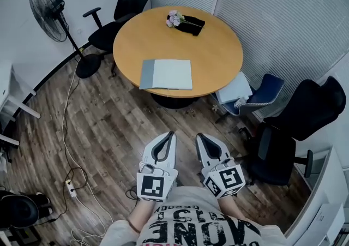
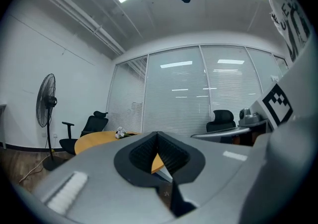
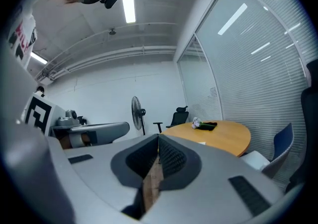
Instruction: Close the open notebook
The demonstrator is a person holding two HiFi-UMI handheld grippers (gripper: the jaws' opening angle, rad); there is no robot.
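Note:
In the head view the notebook lies flat on the near edge of the round wooden table, with a grey strip on its left and a pale surface on its right. Both grippers hang over the wood floor close to the person, well short of the table. Nothing sits between the shut jaws of the left gripper. Beside it, the right gripper is also shut and empty. Along the left gripper I see the table's rim; along the right gripper the tabletop lies ahead to the right.
Flowers on a black cloth lie at the table's far side. Black office chairs and a blue chair ring the table. A standing fan is at the left. Cables and a power strip lie on the floor.

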